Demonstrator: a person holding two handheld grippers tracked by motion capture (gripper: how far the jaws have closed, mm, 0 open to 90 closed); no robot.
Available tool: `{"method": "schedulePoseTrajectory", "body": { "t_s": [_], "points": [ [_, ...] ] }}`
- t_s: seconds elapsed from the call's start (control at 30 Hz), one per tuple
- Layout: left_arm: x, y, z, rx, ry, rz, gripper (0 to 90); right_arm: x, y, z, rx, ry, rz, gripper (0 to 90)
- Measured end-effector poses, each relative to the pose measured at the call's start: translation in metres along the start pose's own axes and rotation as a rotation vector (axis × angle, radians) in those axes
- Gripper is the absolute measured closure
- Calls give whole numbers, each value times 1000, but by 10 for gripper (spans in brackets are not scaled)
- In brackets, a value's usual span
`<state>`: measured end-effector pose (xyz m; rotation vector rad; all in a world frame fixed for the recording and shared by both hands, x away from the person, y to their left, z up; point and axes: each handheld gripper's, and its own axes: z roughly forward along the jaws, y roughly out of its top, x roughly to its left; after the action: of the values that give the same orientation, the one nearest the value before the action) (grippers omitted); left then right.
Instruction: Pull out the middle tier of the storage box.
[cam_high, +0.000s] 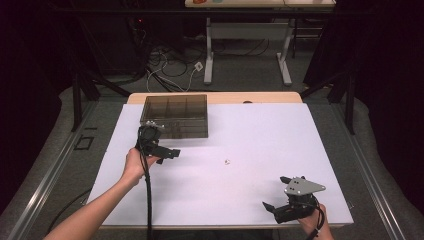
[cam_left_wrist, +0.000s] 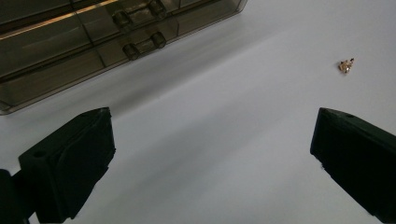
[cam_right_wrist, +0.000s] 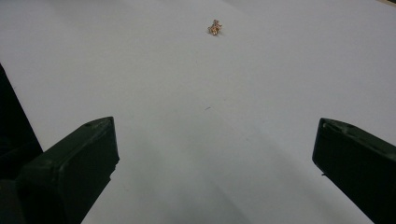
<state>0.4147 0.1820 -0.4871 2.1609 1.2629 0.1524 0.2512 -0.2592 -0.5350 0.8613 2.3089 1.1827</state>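
Grippers L (cam_high: 170, 153) & R (cam_high: 276, 192) agape (nothing held); trinket (cam_high: 226, 161) btwn.

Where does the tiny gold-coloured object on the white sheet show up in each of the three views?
High view: the tiny gold-coloured object lies mid-sheet, between the two grippers.
Left gripper view: upper right, beyond the right jaw.
Right gripper view: top centre, far ahead of the open jaws.
Shared landmark: the white sheet it lies on; the smoky compartment box also appears in the left gripper view.
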Motion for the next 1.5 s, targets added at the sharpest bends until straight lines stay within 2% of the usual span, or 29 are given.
{"method": "schedulePoseTrajectory", "body": {
  "t_s": [0.07,0.1,0.2,0.3,0.57,0.67,0.7,0.73,0.93,1.1,1.17,1.23,1.33,1.37,1.5],
  "points": [
    [0,4,0,2,1,3,0,0,0,0,-2,7,0,0],
    [-1,5,1,0,3,-8,0,-1,0,-1,3,8,-1,0],
    [-2,10,3,10,20,0,0,-1,0,0,-1,7,1,0],
    [-2,13,6,25,17,2,0,-1,0,-1,3,9,-1,0],
    [-2,25,10,26,28,-25,0,0,0,0,-3,9,1,0],
    [-2,29,12,24,37,-47,0,0,0,0,-1,10,1,0],
    [-2,30,12,33,44,-38,0,0,0,0,-1,10,2,0],
    [-3,30,14,29,48,-49,0,0,0,0,-1,10,3,0],
    [-4,34,20,50,71,-55,0,0,0,0,0,9,1,0],
    [1,42,22,44,87,-110,1,0,0,0,-2,12,3,0],
    [3,45,22,47,101,-115,7,-1,0,0,-1,12,3,0],
    [4,47,25,48,100,-141,13,-1,0,0,-1,15,2,0],
    [6,50,27,61,106,-156,27,0,0,0,0,14,3,0],
    [6,51,29,58,109,-171,36,-1,0,0,0,15,1,0],
    [7,54,34,74,126,-190,86,-1,0,0,-4,15,6,0]
  ]
}}
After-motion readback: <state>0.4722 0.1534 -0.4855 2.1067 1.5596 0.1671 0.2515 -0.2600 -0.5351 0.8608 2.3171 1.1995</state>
